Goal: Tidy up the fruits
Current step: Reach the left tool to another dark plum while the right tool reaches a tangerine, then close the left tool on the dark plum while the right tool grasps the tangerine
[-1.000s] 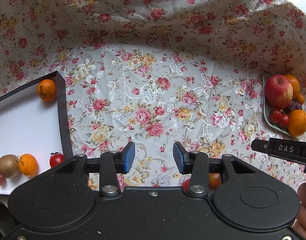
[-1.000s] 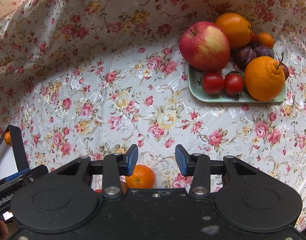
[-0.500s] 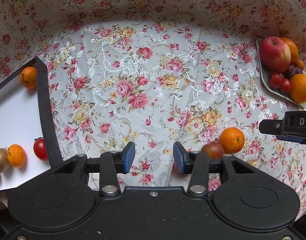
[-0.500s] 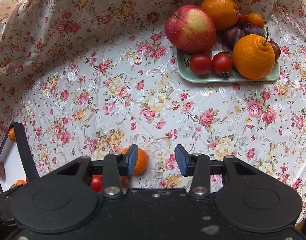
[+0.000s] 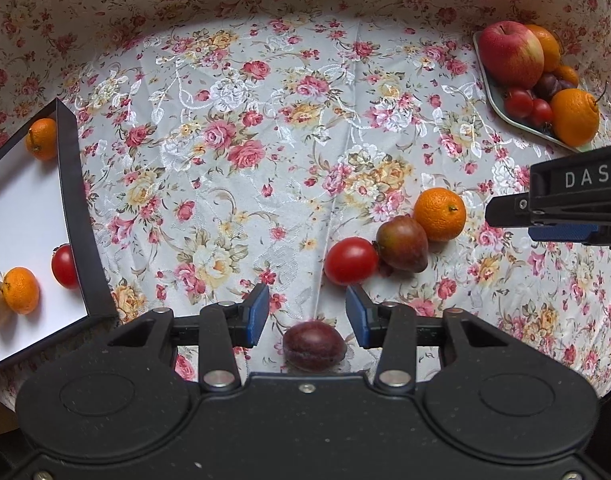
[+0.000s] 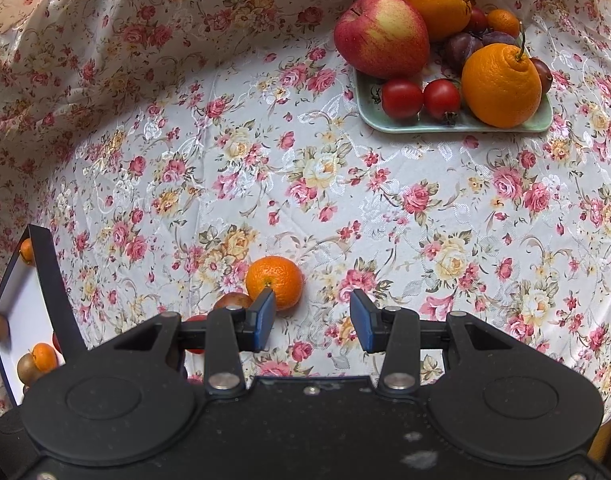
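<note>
loose fruit: four; plum (image 5: 314, 345) between left tongs (image 5: 307, 316), newly in view
tongs: left and right tongs (image 6: 312, 320) apart, empty

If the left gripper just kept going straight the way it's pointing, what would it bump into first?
Probably the dark plum, which lies on the floral tablecloth between the open fingers of the left gripper. Depth is hard to judge, so the gripper might pass just above it.

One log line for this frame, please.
left gripper: open over plum | right gripper: open, empty | loose: tomato, tangerine
</note>
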A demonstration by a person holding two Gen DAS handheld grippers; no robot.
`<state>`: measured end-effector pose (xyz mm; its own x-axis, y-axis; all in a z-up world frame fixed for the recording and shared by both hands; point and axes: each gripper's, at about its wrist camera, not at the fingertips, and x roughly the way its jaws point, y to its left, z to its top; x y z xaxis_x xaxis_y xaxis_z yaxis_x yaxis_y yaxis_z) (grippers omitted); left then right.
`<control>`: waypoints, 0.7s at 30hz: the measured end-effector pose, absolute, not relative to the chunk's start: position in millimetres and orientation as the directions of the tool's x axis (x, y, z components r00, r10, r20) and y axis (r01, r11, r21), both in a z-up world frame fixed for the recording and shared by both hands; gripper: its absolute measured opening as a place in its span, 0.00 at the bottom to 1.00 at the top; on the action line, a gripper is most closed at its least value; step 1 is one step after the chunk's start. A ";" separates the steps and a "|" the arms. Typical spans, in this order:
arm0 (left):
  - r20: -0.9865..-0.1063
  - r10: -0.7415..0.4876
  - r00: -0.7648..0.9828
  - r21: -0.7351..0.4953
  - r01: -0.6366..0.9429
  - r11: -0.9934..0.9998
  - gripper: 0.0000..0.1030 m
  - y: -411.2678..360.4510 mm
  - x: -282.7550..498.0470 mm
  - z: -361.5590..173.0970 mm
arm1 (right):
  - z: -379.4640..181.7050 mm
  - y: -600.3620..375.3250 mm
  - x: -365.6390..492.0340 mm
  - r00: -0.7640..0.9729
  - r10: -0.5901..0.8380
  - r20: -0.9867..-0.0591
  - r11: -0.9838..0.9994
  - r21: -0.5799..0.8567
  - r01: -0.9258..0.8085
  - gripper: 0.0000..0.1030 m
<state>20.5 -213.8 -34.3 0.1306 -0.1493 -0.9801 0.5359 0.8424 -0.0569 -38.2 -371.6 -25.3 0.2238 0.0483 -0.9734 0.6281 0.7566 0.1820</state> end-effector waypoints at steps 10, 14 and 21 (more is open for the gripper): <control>-0.986 -0.140 0.093 -0.070 0.533 0.843 0.51 -207.4 10.8 -49.6 | -25.9 -361.6 -32.4 0.222 0.015 -0.975 0.774 0.152 0.615 0.43; -0.988 -0.127 0.091 -0.056 0.548 0.834 0.51 -209.5 6.7 -54.7 | -29.3 -360.5 -25.5 0.220 0.007 -0.976 0.771 0.145 0.620 0.43; -0.990 -0.117 0.073 -0.057 0.557 0.828 0.51 -212.1 1.8 -63.2 | -38.7 -357.1 -16.7 0.199 0.002 -0.980 0.768 0.129 0.628 0.43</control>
